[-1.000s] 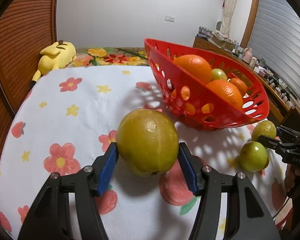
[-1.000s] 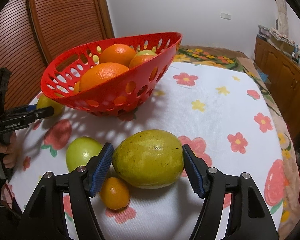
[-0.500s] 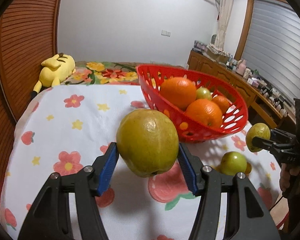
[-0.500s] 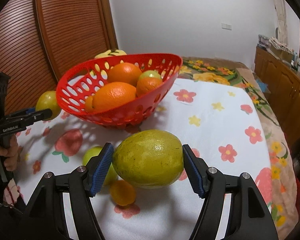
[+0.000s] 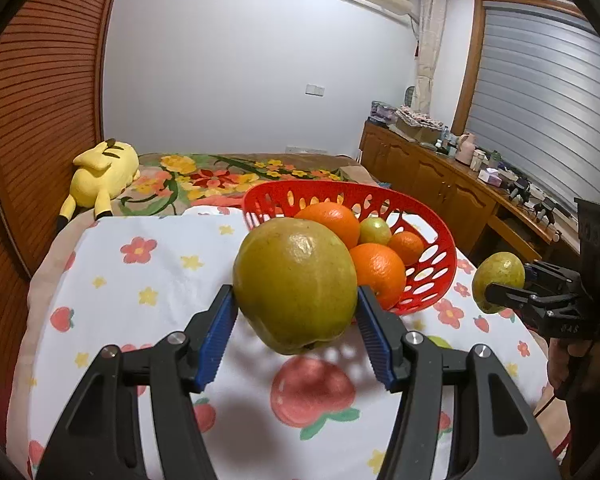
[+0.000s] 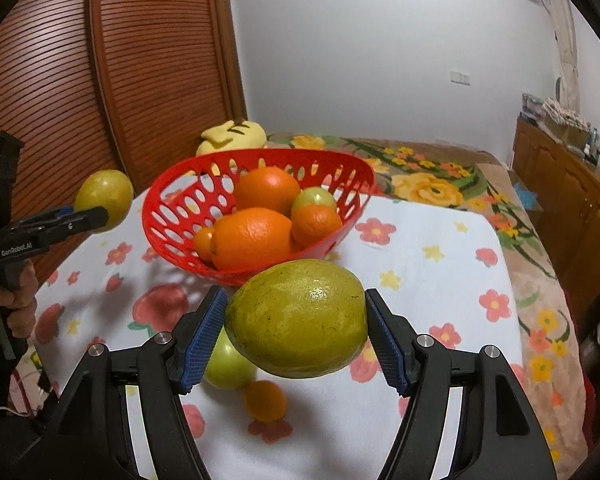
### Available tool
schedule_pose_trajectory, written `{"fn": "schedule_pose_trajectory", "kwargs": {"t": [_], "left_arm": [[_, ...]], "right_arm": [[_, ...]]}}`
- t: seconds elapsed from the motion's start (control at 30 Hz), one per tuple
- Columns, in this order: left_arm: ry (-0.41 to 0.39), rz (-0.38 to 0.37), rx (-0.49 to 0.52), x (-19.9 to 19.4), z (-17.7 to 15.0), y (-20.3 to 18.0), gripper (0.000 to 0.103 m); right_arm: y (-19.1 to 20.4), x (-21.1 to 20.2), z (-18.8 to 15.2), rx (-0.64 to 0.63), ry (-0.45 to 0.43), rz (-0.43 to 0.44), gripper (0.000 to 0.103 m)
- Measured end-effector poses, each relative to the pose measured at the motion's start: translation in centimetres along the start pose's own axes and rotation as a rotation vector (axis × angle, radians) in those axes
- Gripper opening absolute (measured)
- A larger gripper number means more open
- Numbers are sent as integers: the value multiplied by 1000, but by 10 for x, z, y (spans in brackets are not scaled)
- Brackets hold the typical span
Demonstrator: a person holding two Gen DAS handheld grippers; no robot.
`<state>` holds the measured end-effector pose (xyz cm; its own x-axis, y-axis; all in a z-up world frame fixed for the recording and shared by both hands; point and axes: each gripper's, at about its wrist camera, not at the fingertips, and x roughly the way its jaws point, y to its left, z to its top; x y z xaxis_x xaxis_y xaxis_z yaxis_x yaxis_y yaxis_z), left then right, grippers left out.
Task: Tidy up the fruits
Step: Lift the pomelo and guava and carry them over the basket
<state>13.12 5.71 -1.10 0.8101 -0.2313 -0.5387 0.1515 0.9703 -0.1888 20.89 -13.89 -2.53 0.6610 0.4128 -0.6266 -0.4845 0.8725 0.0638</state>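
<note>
Green-yellow skin fills the middle of the left wrist view: a round pear-shaped fruit (image 5: 296,284) sits between the blue pads (image 5: 216,340) of the left gripper (image 5: 296,340), which is clenched on its two sides and holds it in the air above the flowered cloth (image 5: 152,280). Behind it stands the red basket (image 5: 440,252) with oranges (image 5: 376,272) and a small green fruit inside, so the load is near the rim but not over it. At the right edge of this view the other gripper carries its own fruit. In the right wrist view the right gripper (image 6: 296,344) grasps a larger oval green fruit (image 6: 296,316) by its two long ends, also lifted from the cloth and just in front of the basket (image 6: 168,216). Below it a green apple (image 6: 226,372) and a small orange (image 6: 266,400) lie on the cloth, not yet collected. I judge both held fruits as firm and rather heavy, with smooth, a little slippery skin, so the hold at the widest part is the safe one; too strong a squeeze may bruise them. The basket is light plastic with holes and already quite full, so a fruit put on the top may roll; a gentle lowering into a free gap seems better.
</note>
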Motion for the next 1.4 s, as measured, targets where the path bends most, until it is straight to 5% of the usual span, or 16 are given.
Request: {"fn": "schedule_pose_trajectory", "kwargs": {"t": [0.43, 1.07, 1.4], "left_arm": [[21, -12, 49, 32, 27, -21, 59], [98, 3, 106, 62, 25, -42, 60], [22, -12, 115, 44, 36, -45, 63]], "right_arm": [[3, -11, 13, -38, -24, -10, 71], [9, -9, 22, -54, -31, 3, 71], [11, -8, 22, -58, -27, 6, 71]]}}
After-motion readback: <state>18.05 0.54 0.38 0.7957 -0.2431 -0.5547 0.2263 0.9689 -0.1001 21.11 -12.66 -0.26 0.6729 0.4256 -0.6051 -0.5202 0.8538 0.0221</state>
